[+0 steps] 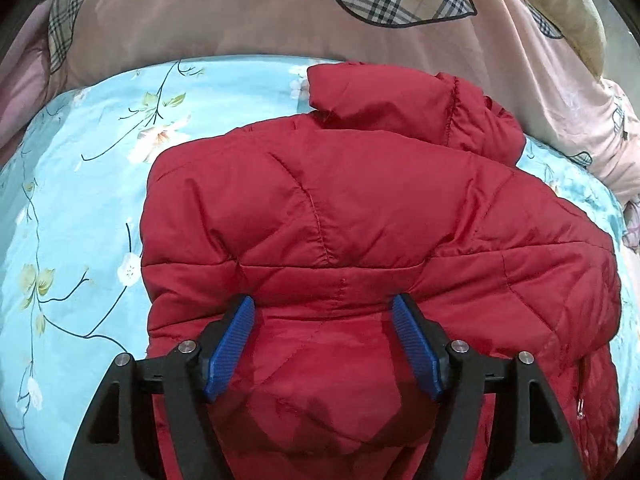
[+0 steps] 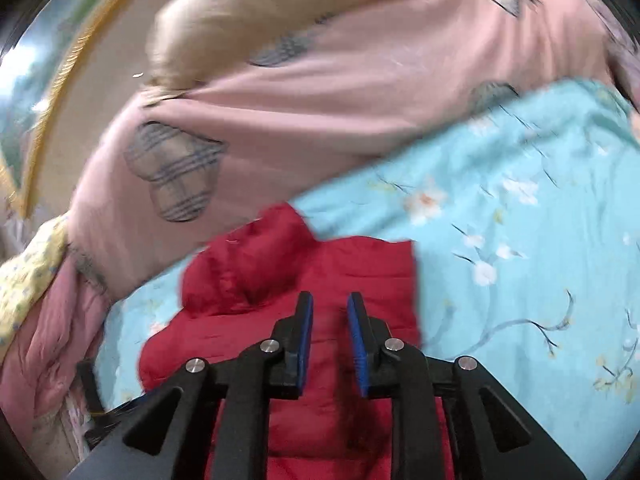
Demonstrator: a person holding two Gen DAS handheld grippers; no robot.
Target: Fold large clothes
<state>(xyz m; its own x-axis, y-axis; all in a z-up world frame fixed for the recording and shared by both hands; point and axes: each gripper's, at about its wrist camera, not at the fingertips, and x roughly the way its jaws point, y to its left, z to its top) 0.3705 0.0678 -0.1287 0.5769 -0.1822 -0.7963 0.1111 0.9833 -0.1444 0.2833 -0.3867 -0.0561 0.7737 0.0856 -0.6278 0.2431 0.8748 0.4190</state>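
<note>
A red quilted puffer jacket (image 1: 360, 208) lies partly folded on a light blue floral bedsheet (image 1: 80, 184), its collar or hood toward the far side. My left gripper (image 1: 324, 308) is open, its blue pads (image 1: 232, 344) spread wide just above the jacket's near part, a fabric bulge between them. In the right wrist view the jacket (image 2: 320, 272) lies below my right gripper (image 2: 330, 304). Its blue pads (image 2: 305, 340) stand a narrow gap apart with nothing held. That view is motion-blurred.
A pink quilt with plaid heart patches (image 1: 280, 12) is heaped along the far side of the bed, also in the right wrist view (image 2: 320, 92). A beige pillow (image 2: 260, 12) lies on it. The sheet (image 2: 520, 240) extends to the right.
</note>
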